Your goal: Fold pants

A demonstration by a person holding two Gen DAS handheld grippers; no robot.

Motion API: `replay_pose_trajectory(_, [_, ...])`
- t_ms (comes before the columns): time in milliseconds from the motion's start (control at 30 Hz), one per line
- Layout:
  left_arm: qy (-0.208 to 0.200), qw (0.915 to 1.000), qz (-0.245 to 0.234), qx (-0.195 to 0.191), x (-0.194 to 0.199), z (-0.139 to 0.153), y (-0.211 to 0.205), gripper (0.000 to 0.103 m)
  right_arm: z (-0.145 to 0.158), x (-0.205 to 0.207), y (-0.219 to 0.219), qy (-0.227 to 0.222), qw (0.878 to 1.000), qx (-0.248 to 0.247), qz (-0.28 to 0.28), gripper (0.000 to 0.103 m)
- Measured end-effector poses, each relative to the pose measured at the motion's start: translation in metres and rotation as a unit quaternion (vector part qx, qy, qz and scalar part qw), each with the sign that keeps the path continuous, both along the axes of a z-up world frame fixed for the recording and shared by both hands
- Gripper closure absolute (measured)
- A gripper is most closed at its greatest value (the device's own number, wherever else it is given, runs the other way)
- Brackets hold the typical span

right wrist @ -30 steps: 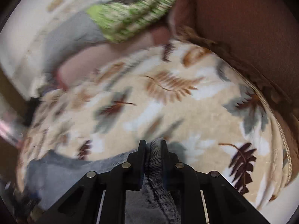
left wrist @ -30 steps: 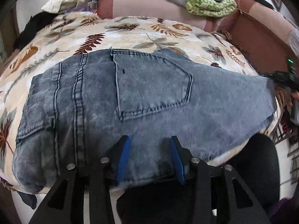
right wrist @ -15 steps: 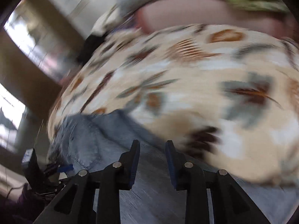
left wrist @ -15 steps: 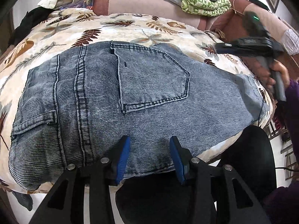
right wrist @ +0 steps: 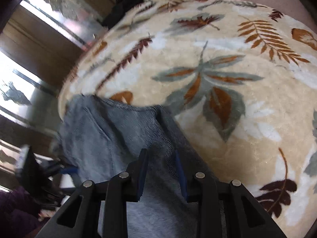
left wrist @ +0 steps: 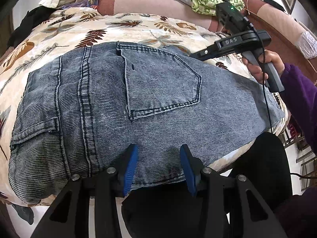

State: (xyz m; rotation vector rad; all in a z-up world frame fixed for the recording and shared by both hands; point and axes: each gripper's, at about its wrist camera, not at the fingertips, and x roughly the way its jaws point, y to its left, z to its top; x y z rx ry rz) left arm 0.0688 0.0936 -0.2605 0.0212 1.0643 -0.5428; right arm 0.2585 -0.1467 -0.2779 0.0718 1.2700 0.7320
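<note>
The faded blue jeans [left wrist: 138, 103] lay folded flat across the frame's middle on a leaf-print blanket [left wrist: 126, 25], back pocket up. Both the left gripper [left wrist: 157, 167] and right gripper [right wrist: 161, 171] were spread apart, grabbing nothing.

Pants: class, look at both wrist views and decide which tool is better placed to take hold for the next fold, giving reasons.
Probably left. The left tool is open low over the pants' near edge. The right tool, also open, hangs above the blanket at their far side.
</note>
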Motion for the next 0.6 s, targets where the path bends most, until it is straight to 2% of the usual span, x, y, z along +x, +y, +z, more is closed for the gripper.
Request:
replay_pose_trajectory(67, [0.004,1.0,0.001,-0.003,0.001,0.0,0.001,0.058,0.001,-0.002,0.006,-0.013,1.0,-0.018,0.013,0.075])
replay_pose_trajectory(100, [0.006,1.0,0.002,-0.004,0.003,0.0,0.0,0.058,0.003,-0.004,0.008,-0.019,0.999,-0.031,0.018,0.083])
replay_pose_trajectory(200, [0.007,1.0,0.002,-0.003,0.004,-0.001,-0.001,0.058,0.011,-0.007,0.015,-0.049,0.996,-0.064,0.023,0.097])
replay_pose_trajectory(300, [0.012,0.9999,0.004,-0.005,0.005,-0.001,0.001,0.058,0.026,-0.006,0.016,-0.091,0.993,-0.078,0.01,0.101])
replay_pose_trajectory(467, [0.025,0.9993,0.019,-0.019,0.01,0.0,0.004,0.058,0.037,0.006,0.013,-0.127,0.989,-0.077,-0.026,0.103])
replay_pose_trajectory(600, [0.021,0.9995,0.021,-0.014,0.008,-0.001,0.003,0.058,0.016,0.02,0.0,-0.094,0.991,-0.065,-0.07,0.103])
